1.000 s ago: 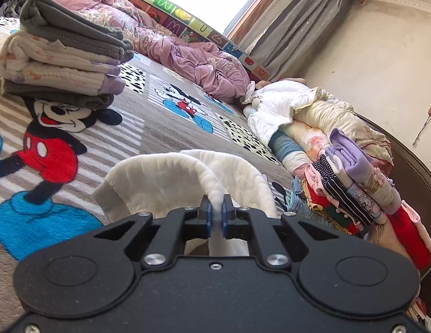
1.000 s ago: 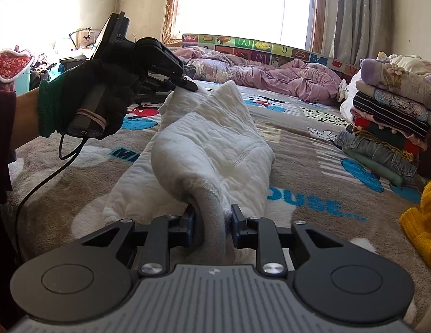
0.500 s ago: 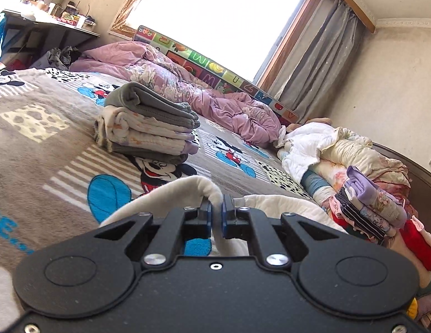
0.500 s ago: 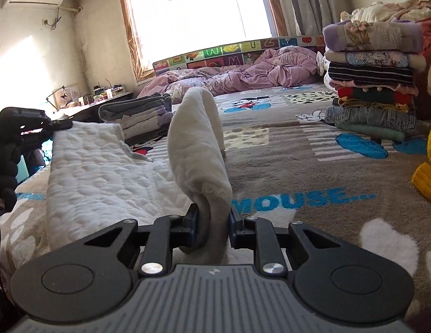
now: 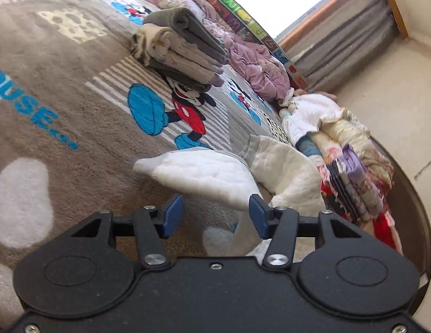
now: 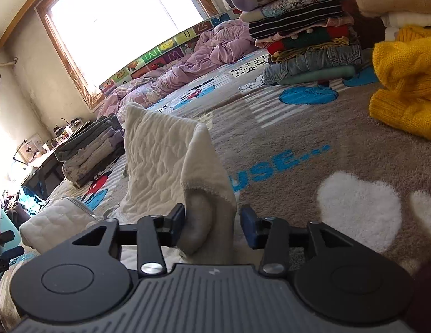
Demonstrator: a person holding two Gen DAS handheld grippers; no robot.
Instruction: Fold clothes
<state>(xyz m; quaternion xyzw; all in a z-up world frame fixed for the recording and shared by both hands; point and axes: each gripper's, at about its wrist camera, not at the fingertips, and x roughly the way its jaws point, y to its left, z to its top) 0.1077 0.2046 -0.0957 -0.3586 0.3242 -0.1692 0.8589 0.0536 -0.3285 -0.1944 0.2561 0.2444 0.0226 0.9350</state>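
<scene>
Garment: a white quilted garment (image 6: pixel 160 149) lies rumpled on the cartoon-print blanket (image 5: pixel 62 105), one part standing up in a fold.
Right gripper (image 6: pixel 212 222): fingers spread; a grey-lined cuff sits between them, seemingly touching only the left finger.
Left gripper (image 5: pixel 212 215): fingers spread wide, cloth just ahead, not pinched.
Folded stack (image 5: pixel 182 47): grey and pale items, farther up the blanket.
Clothes pile (image 6: pixel 304 36): stacked at the bed's edge.
Yellow knit (image 6: pixel 404 83): beside that pile.
</scene>
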